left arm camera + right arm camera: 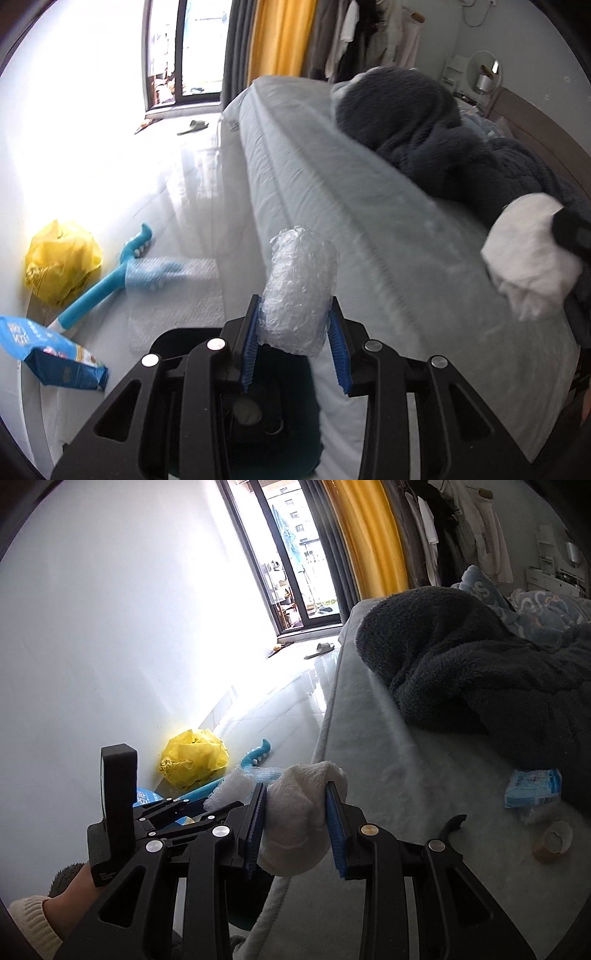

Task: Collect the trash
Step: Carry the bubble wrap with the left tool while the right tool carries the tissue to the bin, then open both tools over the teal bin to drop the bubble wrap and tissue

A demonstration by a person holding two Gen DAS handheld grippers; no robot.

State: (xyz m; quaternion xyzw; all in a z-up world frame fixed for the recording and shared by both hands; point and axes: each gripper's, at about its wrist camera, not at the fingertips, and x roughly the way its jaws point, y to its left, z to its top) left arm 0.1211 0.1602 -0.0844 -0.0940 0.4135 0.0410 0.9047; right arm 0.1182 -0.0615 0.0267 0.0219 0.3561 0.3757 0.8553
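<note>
Left hand-held gripper (295, 332): its blue pads (248, 354) are clamped on a roll of clear bubble wrap (301, 288), which stands up between them above the edge of the bed (369, 221). Right hand-held gripper (297, 819): its jaws are closed on a crumpled white paper towel (295, 819), pressed in from both sides, over the same bed edge. In the left wrist view that towel appears at the right, beside the dark fleece blanket (424, 129) heaped on the bed.

Trash on the floor (177, 192), along the white wall: a crumpled yellow plastic bag (61, 258), a blue long-handled tool (107, 280) partly wrapped in bubble wrap, a flat clear bubble-wrap sheet (177, 306), and a blue snack packet (48, 354).

Trash on the bed, right wrist view: a light blue tissue packet (532, 786) against the blanket, and near it a broken eggshell (554, 840).

A slipper (320, 650) lies on the floor by the glass door (295, 572).
</note>
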